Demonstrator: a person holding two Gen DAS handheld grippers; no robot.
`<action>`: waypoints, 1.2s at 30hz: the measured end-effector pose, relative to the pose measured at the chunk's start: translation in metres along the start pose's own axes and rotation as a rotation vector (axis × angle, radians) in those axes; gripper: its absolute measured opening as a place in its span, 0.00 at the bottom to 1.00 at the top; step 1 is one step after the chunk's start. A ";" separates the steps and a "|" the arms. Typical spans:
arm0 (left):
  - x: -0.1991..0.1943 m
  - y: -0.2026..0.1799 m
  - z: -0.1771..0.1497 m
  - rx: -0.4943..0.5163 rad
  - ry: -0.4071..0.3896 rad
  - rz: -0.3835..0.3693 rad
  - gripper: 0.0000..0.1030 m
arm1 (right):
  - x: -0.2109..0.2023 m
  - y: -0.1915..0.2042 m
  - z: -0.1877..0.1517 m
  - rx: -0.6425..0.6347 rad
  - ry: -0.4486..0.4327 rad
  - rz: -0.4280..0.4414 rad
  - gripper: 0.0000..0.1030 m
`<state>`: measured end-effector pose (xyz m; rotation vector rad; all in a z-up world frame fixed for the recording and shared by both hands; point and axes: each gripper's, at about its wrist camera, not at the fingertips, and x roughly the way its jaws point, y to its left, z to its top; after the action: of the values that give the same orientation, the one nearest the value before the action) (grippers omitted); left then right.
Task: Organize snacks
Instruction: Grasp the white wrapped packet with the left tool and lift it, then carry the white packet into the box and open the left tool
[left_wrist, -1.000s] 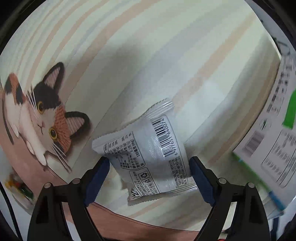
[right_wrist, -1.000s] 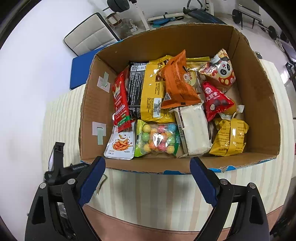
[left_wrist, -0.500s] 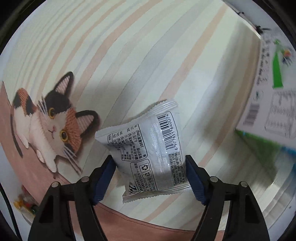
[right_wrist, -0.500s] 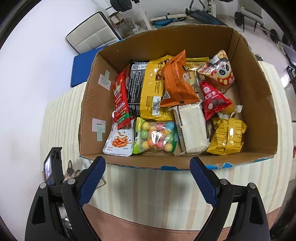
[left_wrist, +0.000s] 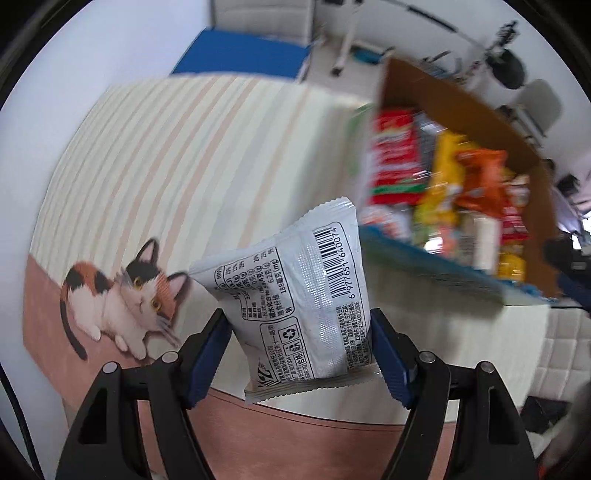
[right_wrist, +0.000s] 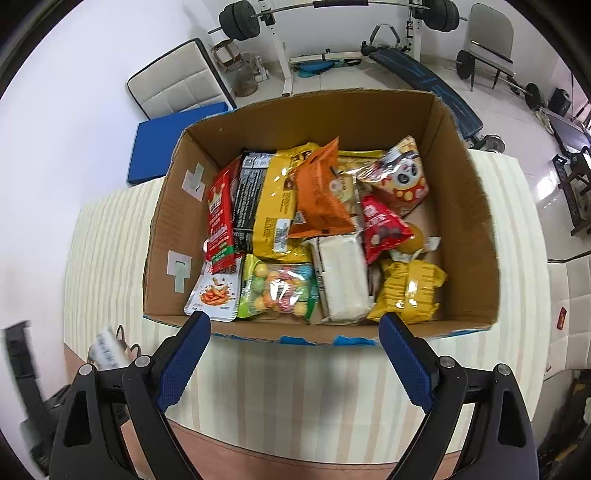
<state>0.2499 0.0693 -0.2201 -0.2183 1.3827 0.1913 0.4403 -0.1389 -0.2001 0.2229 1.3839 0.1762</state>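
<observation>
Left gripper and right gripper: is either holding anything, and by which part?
The left gripper clamps a white plastic snack packet across its lower half, one finger on each side edge. The right gripper is open and empty.

Both wrist cams look fwd, sharing cardboard box (right_wrist: 476, 236).

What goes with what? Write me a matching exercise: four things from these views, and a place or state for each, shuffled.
Things
1. white packet
2. right hand-held gripper
3. orange bag
4. cat picture

Places or states
A. printed on the tablecloth
B. open, holding nothing
C. inside the cardboard box
D. clamped in the left hand-held gripper

Pairs: 1-D, 2-B, 3-C, 4-A
</observation>
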 end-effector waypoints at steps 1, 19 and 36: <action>-0.008 -0.008 0.004 0.015 -0.013 -0.015 0.71 | -0.003 -0.003 0.000 0.002 -0.004 -0.001 0.92; -0.026 -0.113 0.140 0.238 -0.028 -0.168 0.71 | -0.028 -0.073 0.028 0.074 -0.043 -0.070 0.92; 0.073 -0.153 0.193 0.330 0.165 -0.127 0.71 | 0.015 -0.083 0.056 0.091 0.018 -0.095 0.92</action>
<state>0.4860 -0.0264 -0.2525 -0.0460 1.5355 -0.1644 0.4975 -0.2185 -0.2267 0.2317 1.4192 0.0366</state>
